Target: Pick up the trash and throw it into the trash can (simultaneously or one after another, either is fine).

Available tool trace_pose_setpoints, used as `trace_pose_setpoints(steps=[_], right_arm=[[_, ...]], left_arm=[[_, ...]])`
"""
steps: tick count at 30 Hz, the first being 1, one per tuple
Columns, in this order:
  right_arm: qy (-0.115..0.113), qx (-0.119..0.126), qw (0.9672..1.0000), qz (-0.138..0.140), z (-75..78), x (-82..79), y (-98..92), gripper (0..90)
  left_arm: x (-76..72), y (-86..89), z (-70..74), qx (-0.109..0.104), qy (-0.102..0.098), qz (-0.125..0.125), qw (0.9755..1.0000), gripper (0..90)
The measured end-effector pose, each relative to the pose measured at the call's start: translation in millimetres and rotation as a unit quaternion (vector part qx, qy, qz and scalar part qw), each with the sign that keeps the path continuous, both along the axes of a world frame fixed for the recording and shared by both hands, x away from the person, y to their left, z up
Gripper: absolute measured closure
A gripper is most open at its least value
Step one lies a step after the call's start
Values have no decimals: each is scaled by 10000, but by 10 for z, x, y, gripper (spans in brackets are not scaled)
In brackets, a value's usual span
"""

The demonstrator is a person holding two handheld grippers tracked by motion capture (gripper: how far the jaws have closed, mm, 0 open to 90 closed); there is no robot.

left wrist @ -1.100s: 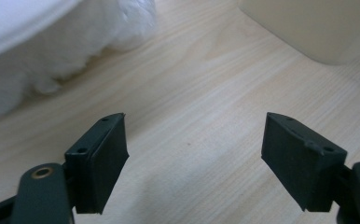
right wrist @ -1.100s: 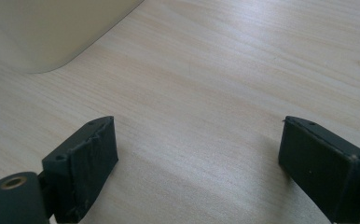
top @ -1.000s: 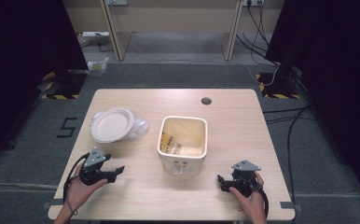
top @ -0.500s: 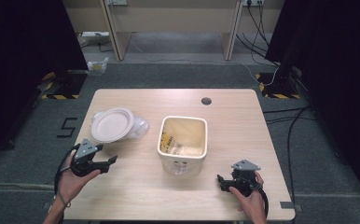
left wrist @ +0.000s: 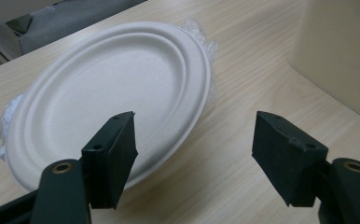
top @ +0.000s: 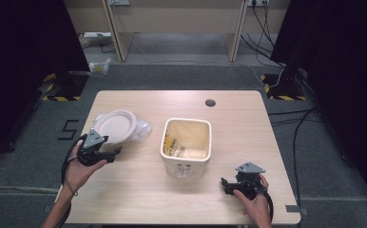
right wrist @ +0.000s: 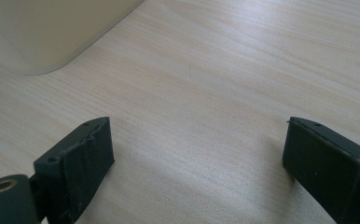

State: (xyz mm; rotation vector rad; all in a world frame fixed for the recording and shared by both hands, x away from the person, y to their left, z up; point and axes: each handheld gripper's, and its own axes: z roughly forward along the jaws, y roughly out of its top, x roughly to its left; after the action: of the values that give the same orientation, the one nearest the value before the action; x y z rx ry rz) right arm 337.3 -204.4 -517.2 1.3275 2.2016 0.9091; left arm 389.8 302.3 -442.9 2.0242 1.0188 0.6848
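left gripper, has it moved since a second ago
Yes. The left gripper has moved up the high view, away from the table's near edge and closer to the paper plate, its open jaws closing slightly.

1. the left hand (top: 79,164) came in from the near left edge, forearm angled up toward the far side, and held the left gripper (top: 111,153) pointing right.
2. its jaws stood well apart with nothing pressed between them; they had just been closing a little.
3. the right hand (top: 254,194) sat at the near right, gripping the right gripper (top: 224,184), which pointed left.
4. its jaws were wide apart and bare.
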Motion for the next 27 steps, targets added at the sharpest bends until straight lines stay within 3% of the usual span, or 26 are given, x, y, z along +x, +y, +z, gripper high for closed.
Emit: trace_pose_setpoints(steps=[9, 19, 25, 27], right_arm=[[-6, 7, 10000, 7, -1, 2, 0, 89], [4, 3, 10000, 15, 0, 4, -1, 87], [5, 4, 10000, 21, -1, 5, 0, 86], [6, 6, 10000, 22, -1, 6, 0, 85]], left_arm=[[164, -116, -70, 424, -89, -12, 9991, 341], [273, -149, -154, 576, -134, 89, 9982, 373], [283, -176, -179, 801, -272, 10, 9964, 529], [257, -198, -167, 944, -434, -30, 9946, 643]])
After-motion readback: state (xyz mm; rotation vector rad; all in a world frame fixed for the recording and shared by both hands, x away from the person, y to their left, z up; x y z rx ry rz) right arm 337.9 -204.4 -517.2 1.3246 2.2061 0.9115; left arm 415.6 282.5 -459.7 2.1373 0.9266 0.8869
